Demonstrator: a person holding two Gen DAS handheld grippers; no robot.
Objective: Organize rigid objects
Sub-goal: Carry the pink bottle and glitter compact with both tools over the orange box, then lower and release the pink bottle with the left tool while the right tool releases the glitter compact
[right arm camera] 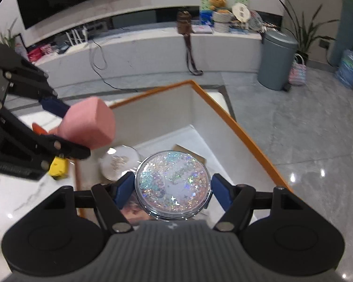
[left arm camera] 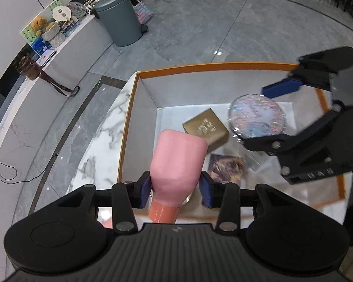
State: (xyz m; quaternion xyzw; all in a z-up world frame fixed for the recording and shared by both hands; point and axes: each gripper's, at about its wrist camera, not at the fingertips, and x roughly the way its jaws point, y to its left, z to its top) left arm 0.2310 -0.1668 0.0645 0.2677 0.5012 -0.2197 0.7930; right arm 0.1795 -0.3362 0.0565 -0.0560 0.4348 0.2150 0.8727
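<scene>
My left gripper [left arm camera: 175, 189] is shut on a pink bottle [left arm camera: 177, 164] with an orange cap, held over the near wall of an orange-rimmed white box [left arm camera: 129, 108]. My right gripper [right arm camera: 173, 191] is shut on a round glittery disc [right arm camera: 173, 184] and holds it above the box's inside; the disc also shows in the left wrist view [left arm camera: 256, 116]. In the box lie a gold box [left arm camera: 206, 128], a dark patterned card [left arm camera: 226, 168] and a white round case [right arm camera: 118, 162]. The left gripper with the pink bottle [right arm camera: 89, 124] shows at the left of the right wrist view.
The box sits on a white marble table [left arm camera: 101, 138]. A yellow object [right arm camera: 58, 166] lies on the table beside the box. A grey bin [left arm camera: 118, 17] stands on the floor beyond, near a low white ledge [right arm camera: 153, 44] with toys and a brown bag [right arm camera: 183, 22].
</scene>
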